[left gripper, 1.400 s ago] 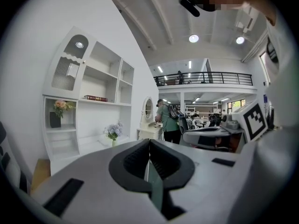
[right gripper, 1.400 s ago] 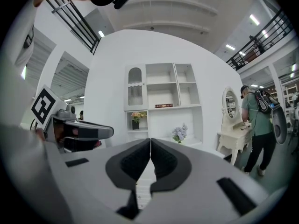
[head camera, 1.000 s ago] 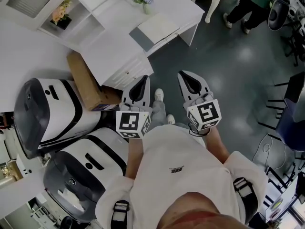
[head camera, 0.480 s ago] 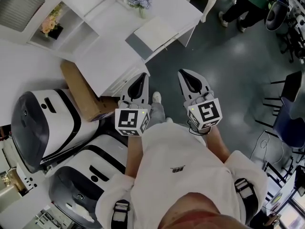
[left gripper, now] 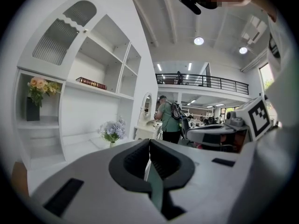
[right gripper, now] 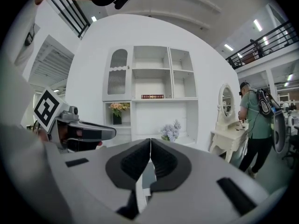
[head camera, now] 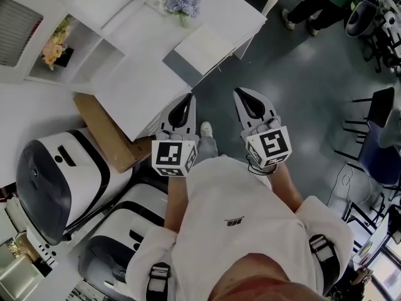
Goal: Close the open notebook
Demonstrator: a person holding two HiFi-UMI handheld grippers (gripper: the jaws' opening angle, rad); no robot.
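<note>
The open notebook (head camera: 205,45) lies on the white desk (head camera: 144,74) ahead of me, its white page up and a grey cover edge at its near-left side. Both grippers are held close to my chest, above the floor and short of the desk. The left gripper (head camera: 188,100) points at the desk's near edge, jaws together with nothing between them. Beside it the right gripper (head camera: 241,96) is also shut and empty. In the left gripper view the left gripper (left gripper: 149,142) has its jaws pressed together; the right gripper (right gripper: 150,142) looks the same in its own view.
A vase of pale blue flowers (head camera: 181,0) stands on the desk behind the notebook. A cardboard box (head camera: 103,130) and two white rounded machines (head camera: 56,180) sit at my left. A person in green (right gripper: 254,118) stands by a dressing table (right gripper: 226,136). Dark chairs (head camera: 382,149) are at right.
The desk, notebook and flowers have slid down and toward me in the head view as I move closer. Both grippers stay shut, side by side.
</note>
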